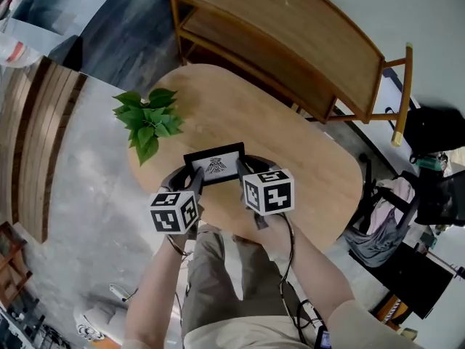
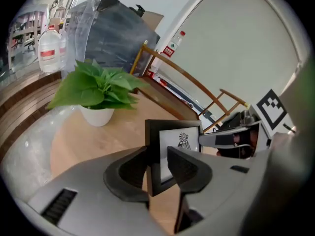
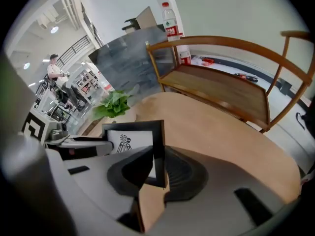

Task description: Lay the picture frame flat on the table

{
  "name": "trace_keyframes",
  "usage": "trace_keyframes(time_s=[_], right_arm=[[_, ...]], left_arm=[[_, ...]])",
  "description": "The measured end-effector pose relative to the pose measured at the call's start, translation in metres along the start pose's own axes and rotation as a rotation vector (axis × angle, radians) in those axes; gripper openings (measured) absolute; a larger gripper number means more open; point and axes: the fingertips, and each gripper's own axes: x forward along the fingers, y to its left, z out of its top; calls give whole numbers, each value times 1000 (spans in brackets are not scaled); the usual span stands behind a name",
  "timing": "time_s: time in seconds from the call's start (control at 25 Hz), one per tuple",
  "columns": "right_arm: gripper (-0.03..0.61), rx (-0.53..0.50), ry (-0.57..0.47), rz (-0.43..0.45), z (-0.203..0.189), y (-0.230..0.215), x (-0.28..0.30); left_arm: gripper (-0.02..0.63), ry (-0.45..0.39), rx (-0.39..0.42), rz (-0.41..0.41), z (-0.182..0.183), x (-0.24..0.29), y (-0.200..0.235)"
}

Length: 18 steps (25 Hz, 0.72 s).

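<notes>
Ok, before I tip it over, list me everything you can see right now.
frame: one, black with white print, upright at table's near edge
plant: one, green in white pot, on table, beyond frame to its left
table: one, light wood, rounded, in front of person
bench: one, brown wood, beyond table
bottle: one, clear with red label, at bench's far end
jug: one, clear with red label, far left background
bags: a few, grey and black, right of table
left gripper: one, grey, shut on frame's left edge
right gripper: one, grey, shut on frame's right edge
</notes>
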Motion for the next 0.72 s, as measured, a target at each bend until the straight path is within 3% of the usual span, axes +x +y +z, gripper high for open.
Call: trace_keyframes(time_s=[0.4,0.72], right_arm=[[54,50,139,-8,-59,-18,84],[54,55,128,-39,-65,-26,109]], left_arm=[[130,138,-40,34,-63,60,49],[141,148,-49,73,-69,77,62]])
